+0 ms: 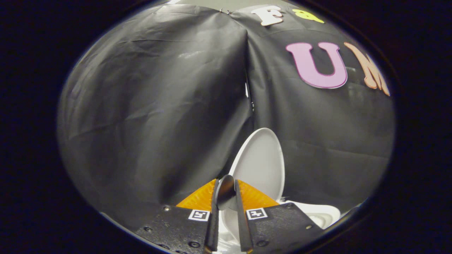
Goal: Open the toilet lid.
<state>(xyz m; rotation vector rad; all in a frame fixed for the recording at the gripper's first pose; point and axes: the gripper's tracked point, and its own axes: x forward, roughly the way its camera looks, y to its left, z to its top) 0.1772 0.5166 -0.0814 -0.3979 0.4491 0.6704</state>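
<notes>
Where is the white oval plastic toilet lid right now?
In the gripper view, the white oval toilet lid stands raised against the black cloth wall, its edge between the gripper fingers.

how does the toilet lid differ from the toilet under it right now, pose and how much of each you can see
The lid stands raised, close to upright against the booth wall; the toilet lies low beside the fingers. The lid shows its whole oval face; of the toilet just a curved piece of the rim shows. The gripper has its fingers nearly closed around the lid's edge, which sits between them; they are apart from the toilet's rim. Both are glossy white.
</notes>
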